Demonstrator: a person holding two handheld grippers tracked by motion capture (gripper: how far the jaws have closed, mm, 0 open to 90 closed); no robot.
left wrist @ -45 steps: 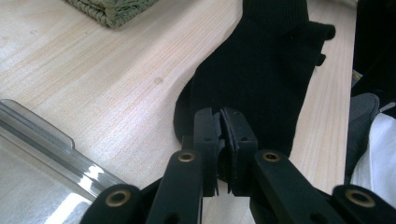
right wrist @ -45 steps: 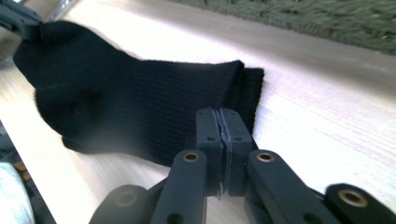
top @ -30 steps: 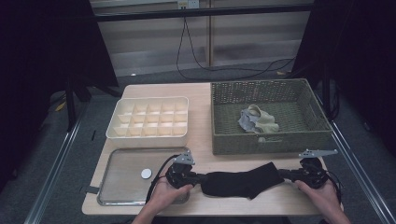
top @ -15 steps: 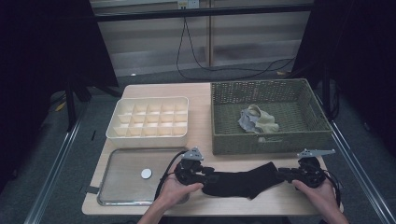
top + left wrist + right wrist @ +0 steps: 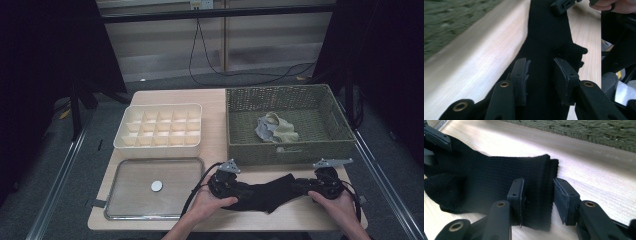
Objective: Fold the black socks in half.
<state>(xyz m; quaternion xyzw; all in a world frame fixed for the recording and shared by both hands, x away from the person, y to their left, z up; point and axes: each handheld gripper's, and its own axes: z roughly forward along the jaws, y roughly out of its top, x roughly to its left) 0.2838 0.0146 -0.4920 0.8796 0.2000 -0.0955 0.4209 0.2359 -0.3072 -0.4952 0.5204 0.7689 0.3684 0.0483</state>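
Observation:
A black sock (image 5: 272, 192) lies stretched across the table's front edge between both grippers. My left gripper (image 5: 240, 189) has slid onto its left part. In the left gripper view the jaws (image 5: 541, 75) straddle the sock (image 5: 546, 40) with a gap at each pad; they opened and have just been closing a little. My right gripper (image 5: 307, 186) is at the sock's right end. In the right gripper view its jaws (image 5: 537, 195) stand apart over the ribbed cuff (image 5: 536, 177) and have just been opening. Neither pair of pads presses the cloth.
A green woven basket (image 5: 290, 152) stands just behind the sock, with light grey socks (image 5: 275, 129) inside. A cream compartment box (image 5: 157, 148) sits at the back left. In front of it a metal tray (image 5: 130, 195) holds a small white disc (image 5: 156, 186).
Both grippers were shut on the sock's ends and now stand open. The left hand has moved right along the sock; the right hand has stayed put.

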